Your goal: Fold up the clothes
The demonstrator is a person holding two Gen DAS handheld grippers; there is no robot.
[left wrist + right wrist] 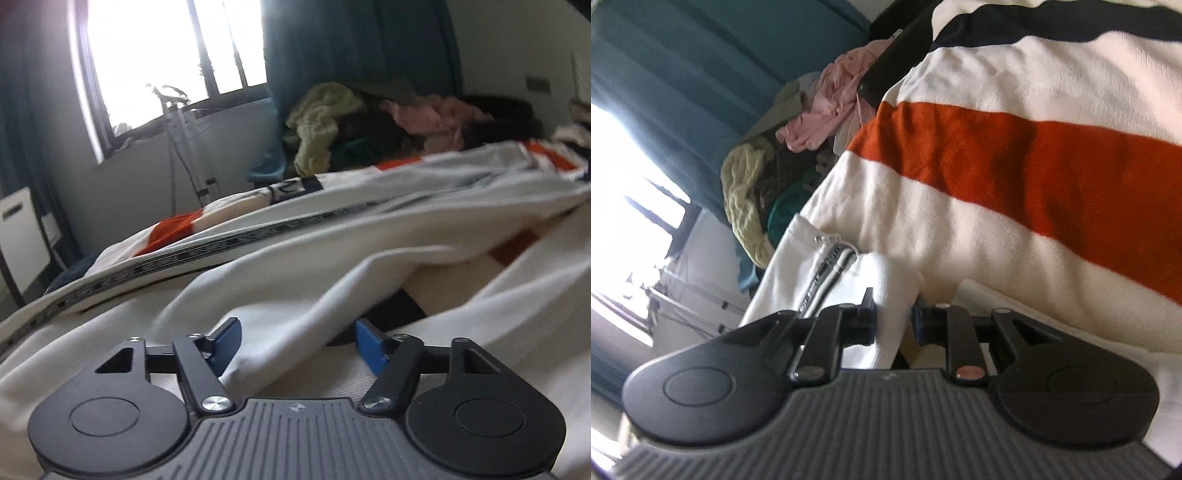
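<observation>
A white garment (332,229) with a black lettered side tape (258,236) lies crumpled across a cream, orange and black striped blanket (997,166). My left gripper (297,343) sits low over it, open, its blue pads (225,343) either side of a raised white fold; a dark gap separates the fold from the right pad. In the right wrist view, the right gripper (894,314) has its fingers narrowly apart around a bunch of the same white garment (886,273), near its taped hem and cord. The bunch bulges above the fingertips, with a dark gap beside the right finger lower down.
A heap of other clothes (332,118), pale green knit and pink among them, lies at the far end of the bed (812,122). Beyond it hang teal curtains (351,44) beside a bright window. A thin metal stand (177,122) and a white panel (18,236) are at the left.
</observation>
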